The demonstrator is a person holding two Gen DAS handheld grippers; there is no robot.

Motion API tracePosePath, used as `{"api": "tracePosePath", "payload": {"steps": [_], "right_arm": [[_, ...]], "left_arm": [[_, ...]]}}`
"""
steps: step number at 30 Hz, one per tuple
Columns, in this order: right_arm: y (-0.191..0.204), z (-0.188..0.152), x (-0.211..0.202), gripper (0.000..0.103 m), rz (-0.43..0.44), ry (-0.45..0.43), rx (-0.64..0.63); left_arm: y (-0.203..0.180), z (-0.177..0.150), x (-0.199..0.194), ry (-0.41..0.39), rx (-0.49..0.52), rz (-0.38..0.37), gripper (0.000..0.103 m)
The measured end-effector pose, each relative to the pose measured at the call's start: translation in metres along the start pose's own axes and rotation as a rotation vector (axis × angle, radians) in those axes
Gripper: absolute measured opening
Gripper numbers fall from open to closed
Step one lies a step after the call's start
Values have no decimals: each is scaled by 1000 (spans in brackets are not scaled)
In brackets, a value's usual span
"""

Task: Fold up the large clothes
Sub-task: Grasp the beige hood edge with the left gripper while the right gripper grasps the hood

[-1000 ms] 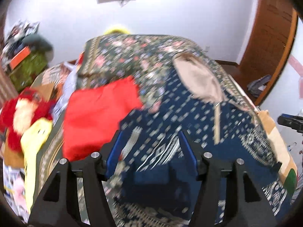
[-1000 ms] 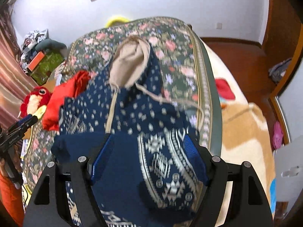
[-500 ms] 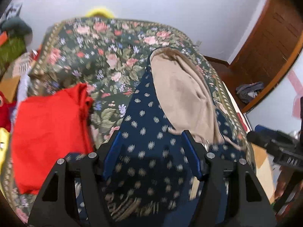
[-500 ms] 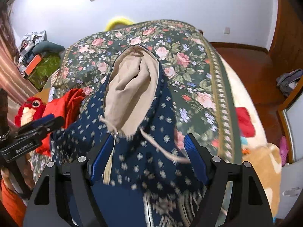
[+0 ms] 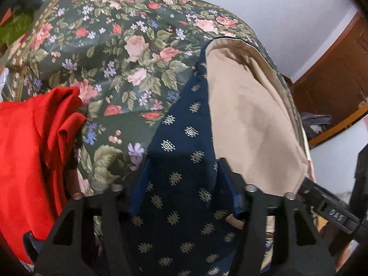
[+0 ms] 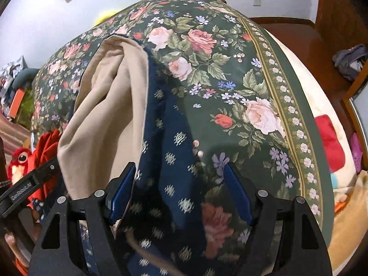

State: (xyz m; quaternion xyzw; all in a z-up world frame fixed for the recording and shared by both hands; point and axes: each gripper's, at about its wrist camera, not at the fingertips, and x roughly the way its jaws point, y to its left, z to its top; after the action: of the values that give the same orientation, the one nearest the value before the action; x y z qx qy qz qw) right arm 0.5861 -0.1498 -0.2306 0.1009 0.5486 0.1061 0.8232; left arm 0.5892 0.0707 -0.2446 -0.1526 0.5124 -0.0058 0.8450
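Observation:
A navy patterned hoodie (image 5: 184, 126) lies on the floral bedspread (image 5: 115, 46), its hood open and showing the beige lining (image 5: 248, 115). My left gripper (image 5: 181, 184) hangs low over the navy cloth just below the hood's left edge. Its jaws are closing with that cloth between them, and the pads do not visibly pinch it. My right gripper (image 6: 179, 184) stands open over the hood's right edge. There the beige lining (image 6: 110, 105) is by the left pad and navy cloth (image 6: 170, 138) lies between the fingers. A beige drawstring (image 6: 149, 253) trails below.
A red garment (image 5: 27, 149) lies bunched on the bed to the left, with a red stuffed toy (image 6: 19, 161) beyond it. Clutter is piled at the far left. The bed's right edge (image 6: 310, 138) drops to a wooden floor and a wooden door (image 5: 333, 80).
Both grippers have moved forward and down along the hoodie, from its patterned lower part to the base of the hood. The left jaws have narrowed.

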Motion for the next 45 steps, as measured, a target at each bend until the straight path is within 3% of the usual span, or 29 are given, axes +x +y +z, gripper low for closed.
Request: {"api": "tracePosePath", "payload": {"steps": [1,3,4,5,6,8,12,17,26,33,41,43,45], "right_arm": [[1,-1,-2,68,-7,-16,-5],[5,-2,-5,47,-16,-35,-34],[8,-2,-6,39,-15,-40,-51],[12,-3,-7,23,-7,-39,-71],[18,-5,-9,15,-3,-34,-91],[26,-7,-13,11,-17,-45,-120],[41,-16,-41,10,-20,-98,-182],[47,-30,-87,10,38,-146,-207],[55,-106,-158,10,103,-147,-318],[46,-158,-162,10,113,-69,-324],[32,-200,-144,14,68,21,-282],[34,-210,-144,18,40,39,-304],[36,-217,-147,29,28,39,-322]], "left_arm": [[-1,-1,-1,-12,25,7,46],[-5,-3,-6,-32,85,14,22],[-6,-3,-8,-33,101,15,16],[-8,-4,-11,-32,116,15,10],[-9,-4,-15,-31,134,15,8],[-10,-5,-24,-42,149,14,7],[-10,-8,-63,-91,159,-29,7],[-14,-23,-128,-138,196,-80,7],[-23,-102,-215,-165,321,-115,7],[-5,-172,-216,-83,328,-83,7],[13,-228,-193,41,310,2,9],[17,-237,-195,55,312,22,13],[19,-239,-199,50,306,16,28]]}}
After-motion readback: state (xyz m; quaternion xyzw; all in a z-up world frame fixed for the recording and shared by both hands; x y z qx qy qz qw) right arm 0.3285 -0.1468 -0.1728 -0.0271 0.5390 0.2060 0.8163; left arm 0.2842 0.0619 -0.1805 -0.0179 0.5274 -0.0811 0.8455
